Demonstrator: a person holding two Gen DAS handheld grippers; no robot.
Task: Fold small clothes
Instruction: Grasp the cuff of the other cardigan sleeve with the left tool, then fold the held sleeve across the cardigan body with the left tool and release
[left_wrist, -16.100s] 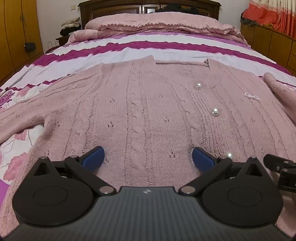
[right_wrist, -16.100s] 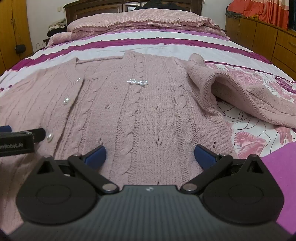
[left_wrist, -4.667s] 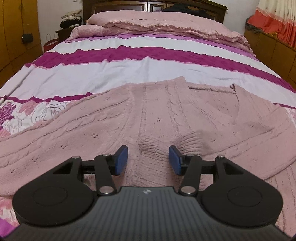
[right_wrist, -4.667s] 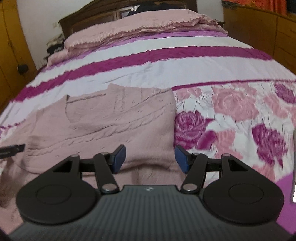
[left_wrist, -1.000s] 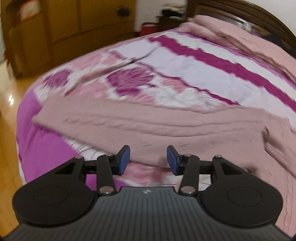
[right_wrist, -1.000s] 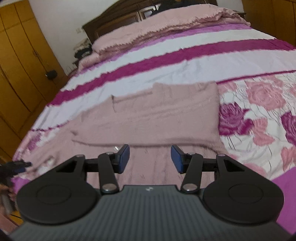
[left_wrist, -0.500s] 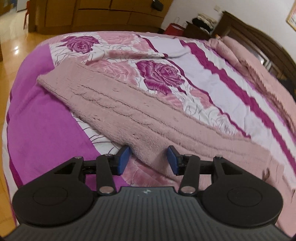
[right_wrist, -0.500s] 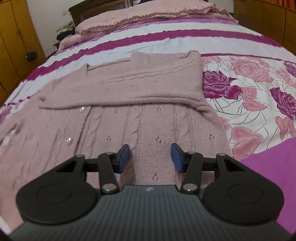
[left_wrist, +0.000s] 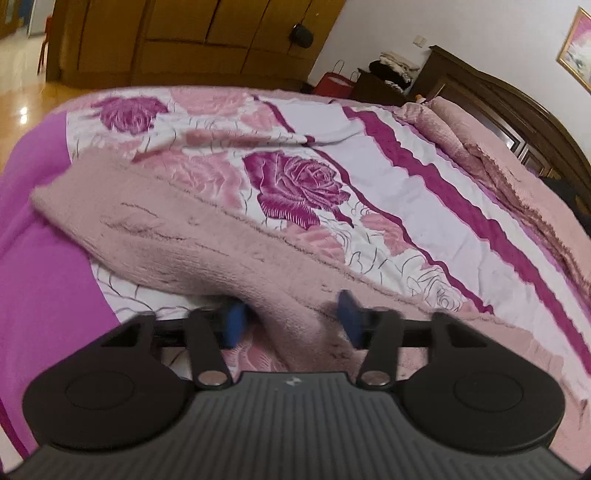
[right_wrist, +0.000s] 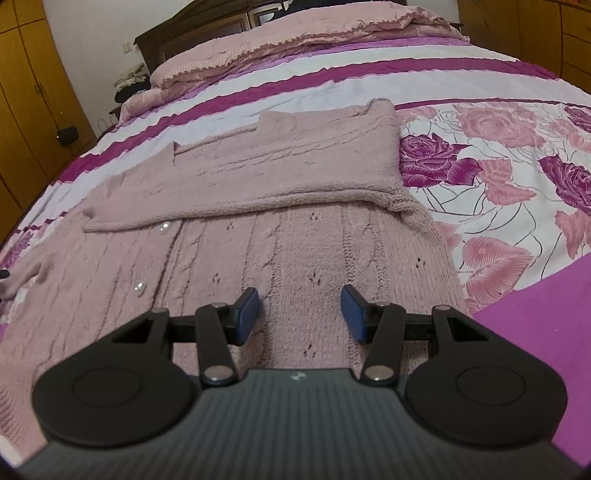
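A dusty pink knit cardigan (right_wrist: 258, 221) with pearl buttons (right_wrist: 139, 286) lies flat on the bed. Its right sleeve is folded across the chest (right_wrist: 288, 162). Its left sleeve (left_wrist: 177, 243) stretches out over the floral bedspread in the left wrist view. My left gripper (left_wrist: 291, 325) is open, its blue pads either side of the sleeve, which runs between them. My right gripper (right_wrist: 301, 314) is open and empty, low over the cardigan's lower front.
The bedspread (right_wrist: 498, 206) has rose prints, purple stripes and a magenta edge (left_wrist: 37, 288). Pink pillows (right_wrist: 295, 33) and a dark headboard (left_wrist: 509, 96) are at the far end. Wooden wardrobes (left_wrist: 184, 40) and bare floor (left_wrist: 22, 96) lie beyond the bed's left side.
My left gripper has moved forward onto the sleeve, which now sits between its pads. My right gripper has shifted slightly closer over the cardigan body.
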